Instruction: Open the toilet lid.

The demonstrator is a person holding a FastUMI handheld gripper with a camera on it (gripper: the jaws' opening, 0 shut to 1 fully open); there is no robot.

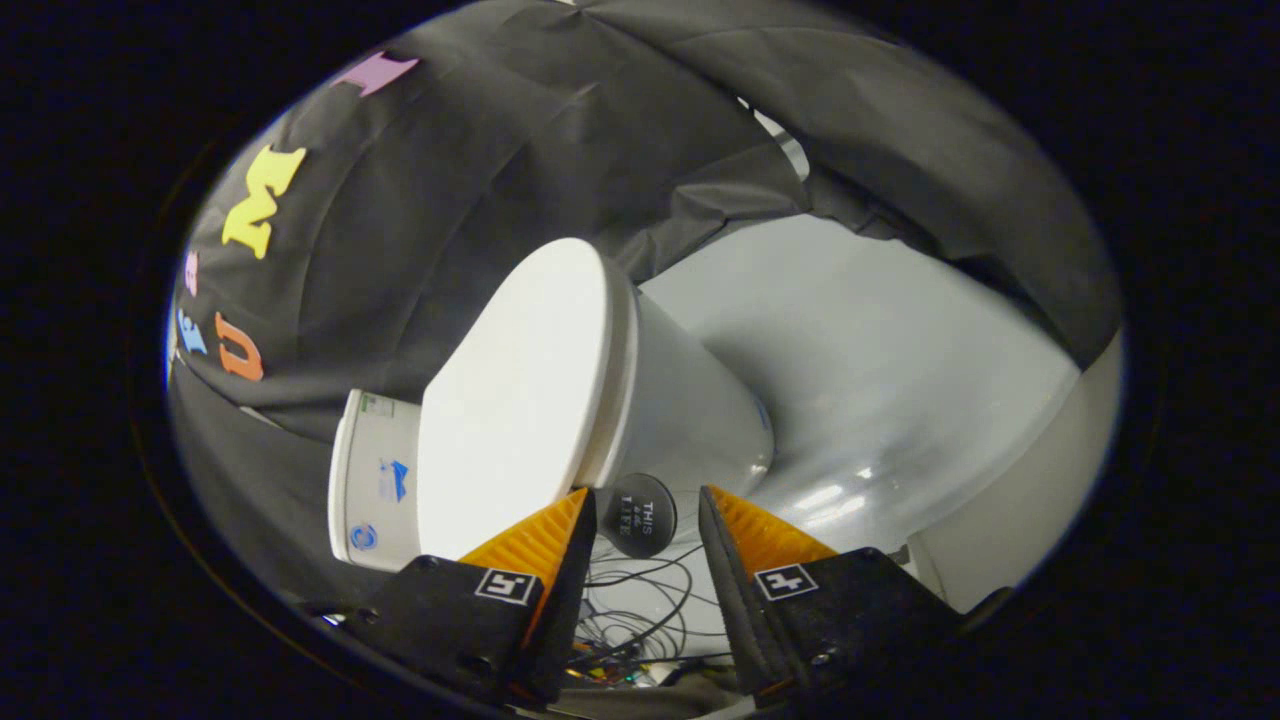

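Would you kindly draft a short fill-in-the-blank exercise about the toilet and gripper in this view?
1. The toilet lid is ____ over the bowl.
2. The gripper has its fingers ____, holding nothing.
3. The round black disc shows ____ the two fingers.
4. Loose thin ____ lie on the floor below the disc.

Missing words: closed; open; between; cables

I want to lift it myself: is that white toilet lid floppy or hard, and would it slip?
The smooth white plastic toilet lid looks hard and stiff, since its edge holds a clean flat curve. Its glossy surface probably makes it slippery. It lies closed on the white toilet bowl, so it likely swings up rather than coming free. The open claw sits just beside its edge.
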